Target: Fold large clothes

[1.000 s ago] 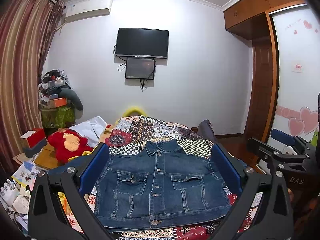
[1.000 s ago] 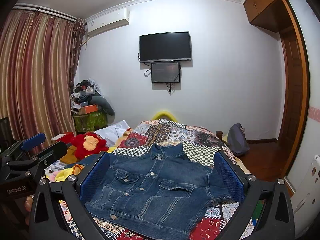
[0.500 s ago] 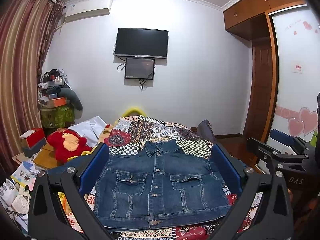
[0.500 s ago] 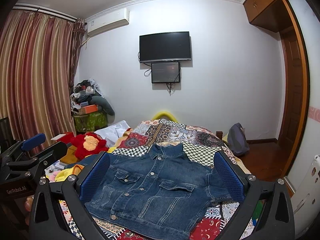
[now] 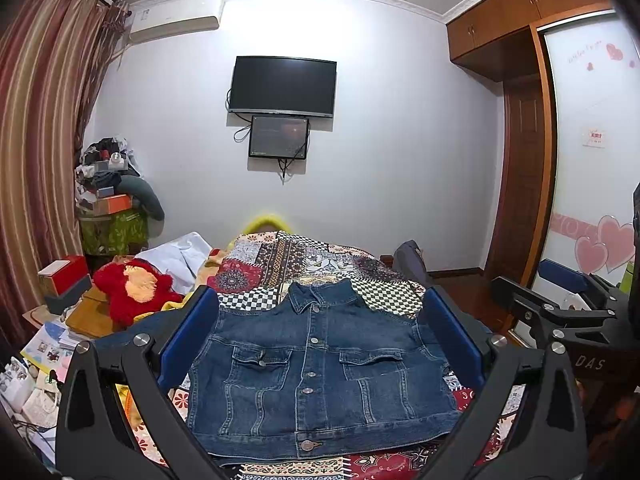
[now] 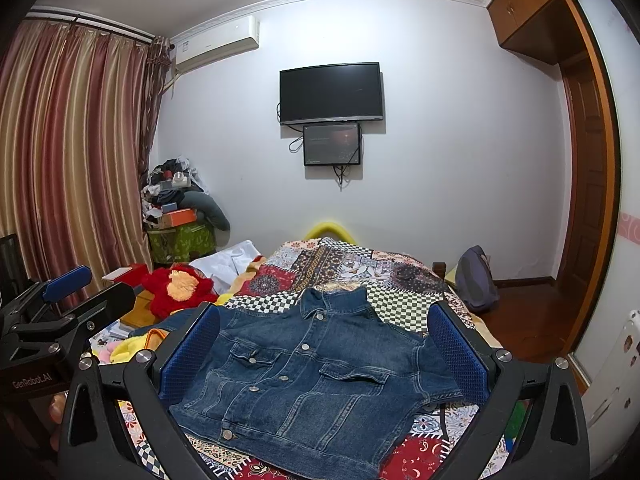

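A dark blue denim jacket (image 5: 320, 372) lies flat and buttoned, front up, on the patchwork bedspread (image 5: 296, 256), collar toward the far wall. In the right wrist view the same denim jacket (image 6: 312, 376) is skewed, hem toward the lower left. My left gripper (image 5: 320, 340) hovers open above it, blue pads wide apart, nothing between them. My right gripper (image 6: 324, 348) is likewise open and empty over the jacket. Each gripper shows at the edge of the other's view: the right gripper (image 5: 576, 300), the left gripper (image 6: 60, 300). The sleeves look tucked out of sight.
A red plush toy (image 5: 132, 288) and a white cloth (image 5: 180, 252) lie at the bed's left. Boxes and papers (image 5: 60, 320) crowd the left side. A grey bag (image 6: 476, 280) sits right of the bed. A wooden wardrobe (image 5: 520, 160) stands to the right.
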`<state>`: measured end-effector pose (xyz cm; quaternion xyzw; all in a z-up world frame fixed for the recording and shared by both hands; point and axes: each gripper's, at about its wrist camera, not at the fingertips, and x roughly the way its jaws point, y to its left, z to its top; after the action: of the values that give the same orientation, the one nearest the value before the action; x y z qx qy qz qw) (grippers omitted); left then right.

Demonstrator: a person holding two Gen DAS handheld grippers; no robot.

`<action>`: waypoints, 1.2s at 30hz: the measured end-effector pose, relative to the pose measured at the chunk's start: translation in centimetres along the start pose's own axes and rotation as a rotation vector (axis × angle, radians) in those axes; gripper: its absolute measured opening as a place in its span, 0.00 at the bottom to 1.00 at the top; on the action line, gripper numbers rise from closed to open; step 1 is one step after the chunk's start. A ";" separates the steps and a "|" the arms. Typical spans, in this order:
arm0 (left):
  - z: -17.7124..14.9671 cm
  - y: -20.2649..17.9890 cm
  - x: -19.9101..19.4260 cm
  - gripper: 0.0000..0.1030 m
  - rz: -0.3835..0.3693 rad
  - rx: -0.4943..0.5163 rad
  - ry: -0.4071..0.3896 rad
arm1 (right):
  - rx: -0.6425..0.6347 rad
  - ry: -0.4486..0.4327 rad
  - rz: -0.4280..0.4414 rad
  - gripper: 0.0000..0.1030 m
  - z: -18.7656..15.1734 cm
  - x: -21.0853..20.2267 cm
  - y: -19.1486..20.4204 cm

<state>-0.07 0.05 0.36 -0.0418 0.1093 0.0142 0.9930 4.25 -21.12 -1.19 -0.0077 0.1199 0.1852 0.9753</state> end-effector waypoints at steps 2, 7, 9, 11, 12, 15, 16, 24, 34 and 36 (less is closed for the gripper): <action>-0.1 0.0 0.0 1.00 -0.001 -0.001 0.000 | 0.001 0.000 0.001 1.00 0.0 0.0 0.0; -0.1 0.0 0.0 1.00 -0.001 0.000 0.000 | 0.001 0.001 0.001 1.00 0.1 0.0 0.0; -0.1 0.0 0.0 1.00 -0.001 -0.001 0.000 | 0.002 0.001 0.002 1.00 0.0 0.0 0.0; -0.1 0.0 0.0 1.00 0.000 0.000 0.000 | 0.001 0.001 0.002 1.00 0.0 0.0 0.0; -0.1 0.0 0.0 1.00 0.001 0.001 0.000 | 0.001 0.001 0.001 1.00 0.1 0.0 0.0; -0.1 0.0 0.0 1.00 -0.001 -0.001 0.001 | 0.001 0.001 0.001 1.00 0.1 0.0 0.0; -0.2 0.0 0.1 1.00 -0.001 0.000 0.001 | 0.002 0.003 0.001 1.00 0.0 0.1 0.0; -0.7 0.6 1.7 1.00 -0.005 -0.014 0.034 | 0.006 0.029 0.000 1.00 -0.8 1.8 0.5; -2.4 4.9 7.4 1.00 0.040 -0.080 0.156 | 0.037 0.161 0.011 1.00 -2.2 7.8 0.0; -3.1 6.5 9.2 1.00 0.069 -0.099 0.200 | 0.051 0.202 0.009 1.00 -2.6 9.8 -0.3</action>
<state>8.00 6.48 -5.15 -0.0883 0.2084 0.0496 0.9728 12.60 -18.05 -6.05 -0.0010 0.2224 0.1846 0.9573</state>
